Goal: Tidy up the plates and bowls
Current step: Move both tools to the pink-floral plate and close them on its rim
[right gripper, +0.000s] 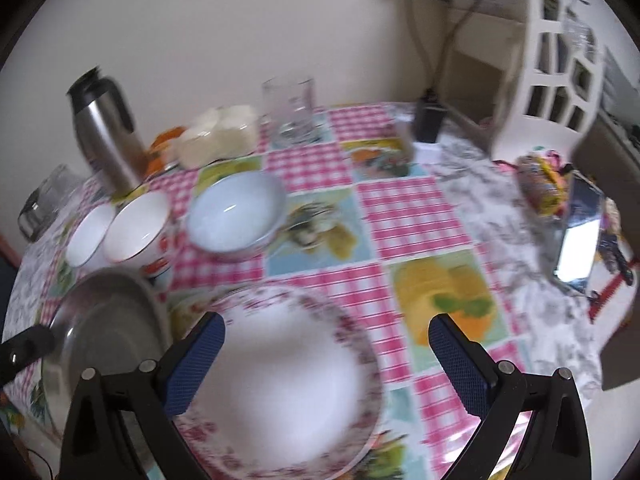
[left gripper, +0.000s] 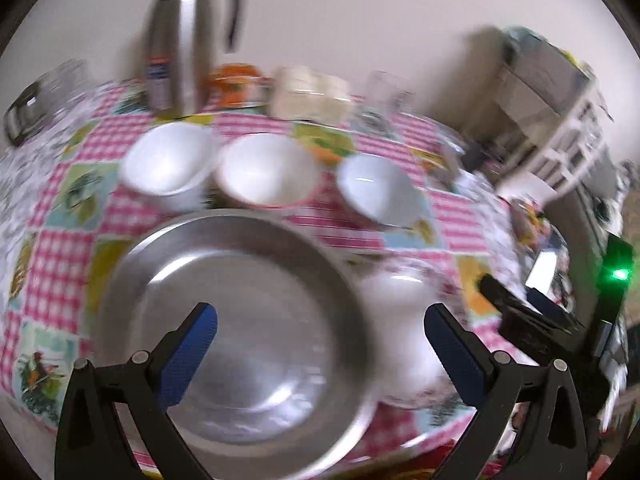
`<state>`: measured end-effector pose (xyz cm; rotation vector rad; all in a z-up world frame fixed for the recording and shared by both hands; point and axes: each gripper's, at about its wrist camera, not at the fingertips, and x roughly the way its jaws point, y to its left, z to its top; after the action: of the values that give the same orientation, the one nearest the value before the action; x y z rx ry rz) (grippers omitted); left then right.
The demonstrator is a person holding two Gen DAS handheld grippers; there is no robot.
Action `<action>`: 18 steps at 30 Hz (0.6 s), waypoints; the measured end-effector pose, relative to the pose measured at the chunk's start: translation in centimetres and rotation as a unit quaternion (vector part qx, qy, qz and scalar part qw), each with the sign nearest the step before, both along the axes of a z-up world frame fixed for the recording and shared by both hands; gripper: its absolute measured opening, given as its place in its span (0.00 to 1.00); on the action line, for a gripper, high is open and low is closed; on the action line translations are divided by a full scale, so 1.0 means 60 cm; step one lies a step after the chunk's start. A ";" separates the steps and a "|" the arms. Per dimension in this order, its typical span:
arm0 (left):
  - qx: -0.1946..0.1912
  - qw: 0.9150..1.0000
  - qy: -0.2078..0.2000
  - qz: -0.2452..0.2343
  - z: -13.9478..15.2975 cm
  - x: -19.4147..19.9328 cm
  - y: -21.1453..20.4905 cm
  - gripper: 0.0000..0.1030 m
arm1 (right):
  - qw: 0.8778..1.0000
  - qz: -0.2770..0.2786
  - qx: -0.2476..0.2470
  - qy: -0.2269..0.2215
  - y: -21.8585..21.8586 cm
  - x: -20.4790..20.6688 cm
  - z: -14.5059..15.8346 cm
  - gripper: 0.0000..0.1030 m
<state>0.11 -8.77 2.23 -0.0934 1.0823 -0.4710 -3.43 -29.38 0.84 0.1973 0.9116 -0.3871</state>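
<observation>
A steel plate (left gripper: 240, 320) lies on the tablecloth, under my open, empty left gripper (left gripper: 320, 328). A white plate with a floral rim (left gripper: 404, 320) lies just right of it, under my open, empty right gripper (right gripper: 326, 340); it shows large in the right wrist view (right gripper: 288, 376), with the steel plate (right gripper: 104, 340) at its left. Three white bowls stand in a row behind the plates: left (left gripper: 168, 164), middle (left gripper: 266, 168), right (left gripper: 376, 188). In the right wrist view they are the left bowl (right gripper: 88, 232), the middle bowl (right gripper: 138, 224) and the right bowl (right gripper: 234, 212).
A steel thermos jug (left gripper: 188, 36) stands at the back by the wall, with an orange-lidded jar (left gripper: 236, 80), a cream food box (left gripper: 308, 96) and a glass (right gripper: 290, 112). A white lattice rack (right gripper: 556, 60), snack packets (right gripper: 540, 184) and a phone (right gripper: 576, 248) are at right.
</observation>
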 end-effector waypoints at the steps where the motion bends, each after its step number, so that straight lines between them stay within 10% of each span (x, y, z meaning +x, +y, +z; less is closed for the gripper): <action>1: -0.003 1.000 0.005 -0.011 0.004 -0.004 -0.018 1.00 | 1.000 -0.009 -0.004 -0.002 -0.012 -0.005 0.003 1.00; 18: 0.032 0.993 0.080 -0.074 -0.075 0.041 -0.167 0.90 | 0.988 -0.033 0.101 0.114 -0.095 -0.020 -0.116 0.65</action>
<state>2.57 -18.77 -2.26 0.0071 1.2666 -0.5693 -4.60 -35.05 -6.13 0.3756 1.1723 -0.3841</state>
